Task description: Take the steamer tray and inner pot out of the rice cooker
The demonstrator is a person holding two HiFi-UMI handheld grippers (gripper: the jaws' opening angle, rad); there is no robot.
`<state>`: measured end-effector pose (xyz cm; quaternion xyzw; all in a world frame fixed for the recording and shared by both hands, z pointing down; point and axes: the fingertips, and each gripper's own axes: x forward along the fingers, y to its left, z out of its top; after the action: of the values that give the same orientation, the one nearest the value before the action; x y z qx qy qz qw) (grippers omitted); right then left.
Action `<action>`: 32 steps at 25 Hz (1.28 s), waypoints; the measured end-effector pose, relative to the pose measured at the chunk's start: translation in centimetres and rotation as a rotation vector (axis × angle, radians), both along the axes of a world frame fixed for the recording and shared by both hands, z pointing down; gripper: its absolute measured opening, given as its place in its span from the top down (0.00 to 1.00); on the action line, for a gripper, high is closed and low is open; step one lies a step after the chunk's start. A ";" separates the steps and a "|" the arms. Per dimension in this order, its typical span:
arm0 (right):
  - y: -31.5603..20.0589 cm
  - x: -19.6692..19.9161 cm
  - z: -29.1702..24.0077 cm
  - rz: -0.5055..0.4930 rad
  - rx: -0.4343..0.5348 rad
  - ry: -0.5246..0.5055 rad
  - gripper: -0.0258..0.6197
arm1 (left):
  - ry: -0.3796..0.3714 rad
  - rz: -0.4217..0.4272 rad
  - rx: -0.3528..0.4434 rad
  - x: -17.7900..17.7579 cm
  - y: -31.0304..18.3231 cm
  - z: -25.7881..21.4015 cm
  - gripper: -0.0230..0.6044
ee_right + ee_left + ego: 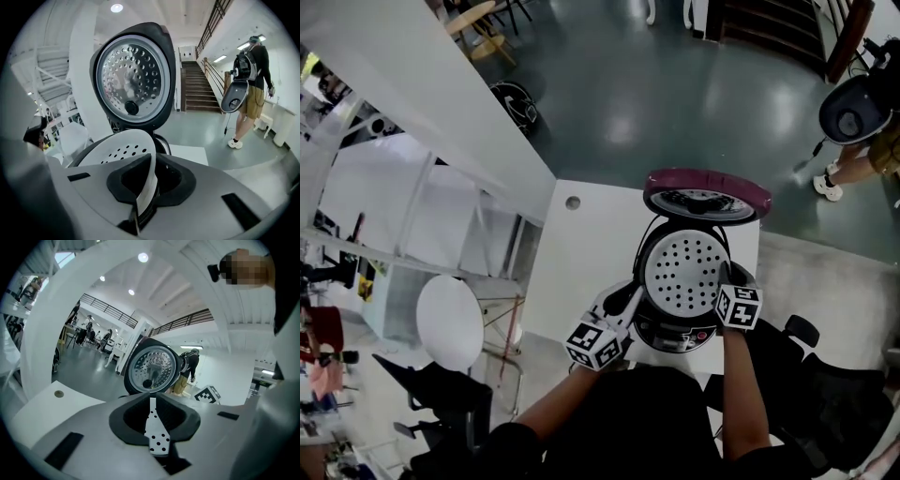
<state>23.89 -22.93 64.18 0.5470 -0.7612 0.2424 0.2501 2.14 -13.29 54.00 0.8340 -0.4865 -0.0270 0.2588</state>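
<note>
A rice cooker [677, 335] stands on a white table [581, 272] with its maroon lid [705, 194] swung open at the back. The white perforated steamer tray [686, 272] lies across its mouth and hides the inner pot. My left gripper [628, 302] is at the tray's left rim. In the left gripper view the rim [155, 431] shows edge-on, pinched in the left gripper [157, 446]. My right gripper [727, 278] is at the tray's right rim. In the right gripper view the tray [123, 151] sits tilted and its edge is clamped in the right gripper [142, 199].
The table has a small round hole [573, 202] near its far left corner. A white round stool [450, 322] stands left of the table and a black chair [834, 403] to its right. A person [251, 84] stands on the floor beyond, by a staircase [197, 89].
</note>
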 end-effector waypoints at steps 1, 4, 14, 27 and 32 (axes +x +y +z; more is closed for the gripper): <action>0.1 0.1 0.1 0.008 -0.001 -0.023 0.93 | -0.012 -0.009 0.004 -0.1 0.2 -0.1 0.91; 0.5 0.6 0.1 0.037 -0.004 -0.075 0.93 | -0.034 -0.014 -0.001 0.1 0.7 -0.1 0.92; 0.0 0.7 -3.1 0.017 0.017 -0.195 0.93 | -0.044 -0.093 0.022 -0.6 1.3 -0.7 0.93; 0.4 -12.6 -6.1 -0.054 0.029 -0.247 0.93 | -0.027 -0.144 0.013 -12.6 1.7 0.3 0.94; 1.2 -19.2 -6.0 -0.049 0.009 -0.269 0.93 | -0.054 -0.132 0.019 -18.6 2.3 0.2 0.94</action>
<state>4.70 -21.72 58.19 0.4920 -0.8021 0.3039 0.1491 -16.50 -10.96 54.16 0.8031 -0.5468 -0.0260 0.2353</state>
